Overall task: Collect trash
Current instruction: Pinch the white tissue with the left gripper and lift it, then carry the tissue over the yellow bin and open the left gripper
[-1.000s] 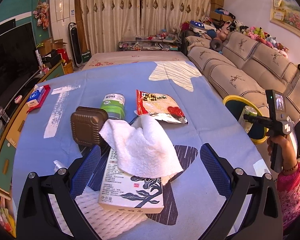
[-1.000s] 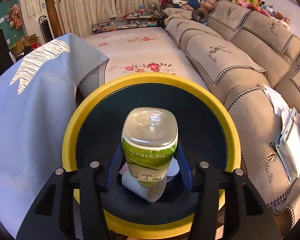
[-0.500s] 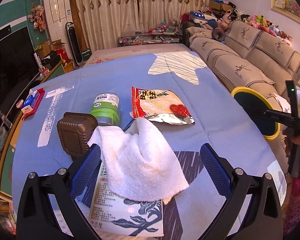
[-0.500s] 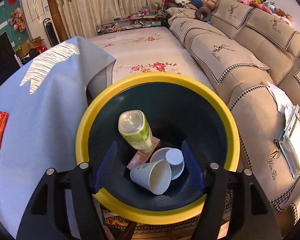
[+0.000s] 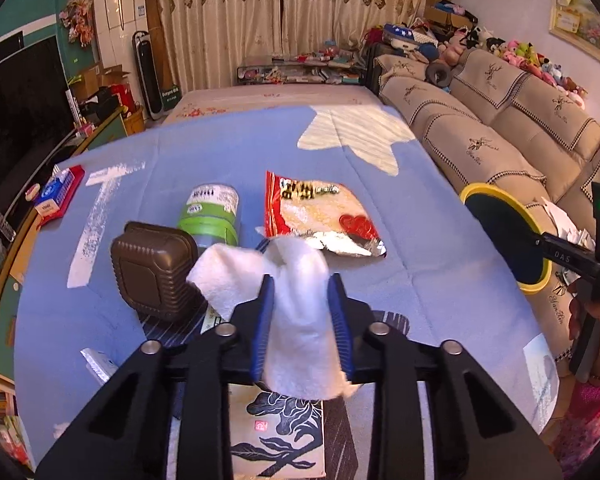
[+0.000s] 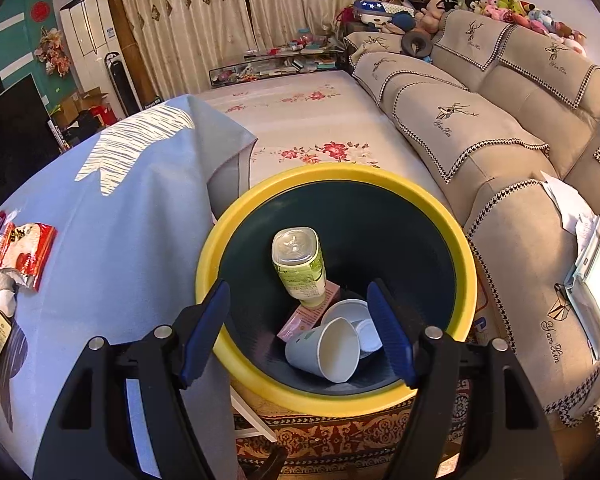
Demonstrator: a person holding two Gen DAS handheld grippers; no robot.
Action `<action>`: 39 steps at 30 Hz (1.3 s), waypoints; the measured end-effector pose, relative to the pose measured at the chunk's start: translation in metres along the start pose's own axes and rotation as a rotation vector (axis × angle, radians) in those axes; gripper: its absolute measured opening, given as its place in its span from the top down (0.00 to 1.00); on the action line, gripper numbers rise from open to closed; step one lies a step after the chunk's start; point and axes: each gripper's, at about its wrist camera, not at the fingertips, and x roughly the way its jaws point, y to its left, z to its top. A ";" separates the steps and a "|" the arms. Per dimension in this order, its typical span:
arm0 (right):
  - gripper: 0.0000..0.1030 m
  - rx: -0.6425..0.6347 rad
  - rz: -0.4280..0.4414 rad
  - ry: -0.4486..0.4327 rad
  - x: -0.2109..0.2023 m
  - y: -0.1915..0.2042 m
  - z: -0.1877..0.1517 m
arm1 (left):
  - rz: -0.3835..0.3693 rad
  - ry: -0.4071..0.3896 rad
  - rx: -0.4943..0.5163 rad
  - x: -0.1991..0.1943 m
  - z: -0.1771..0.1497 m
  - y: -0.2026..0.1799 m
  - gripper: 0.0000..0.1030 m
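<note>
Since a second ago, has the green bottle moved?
Yes. The bottle left the right gripper and dropped into the yellow-rimmed bin, now resting beside the paper cup.

Bare blue tablecloth (image 5: 440, 264) fills the frame's right; a brown container (image 5: 152, 272), green jar (image 5: 212, 212) and snack packet (image 5: 320, 216) crowd centre-left.

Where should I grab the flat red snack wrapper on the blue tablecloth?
Take the red snack wrapper by its torn silver edge nearest the camera, coming in low from this side. That edge curls up off the blue tablecloth; the rest lies flat.
</note>
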 end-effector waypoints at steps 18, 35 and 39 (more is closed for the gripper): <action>0.33 0.021 0.070 -0.039 -0.032 -0.004 -0.016 | 0.058 0.055 0.044 -0.005 0.014 -0.006 0.54; 0.33 0.041 0.107 -0.064 -0.047 -0.009 -0.019 | 0.043 -0.013 0.092 -0.026 0.024 -0.014 0.95; 0.33 0.042 0.128 -0.072 -0.053 -0.009 -0.021 | 0.045 -0.104 0.115 -0.066 0.035 -0.022 0.95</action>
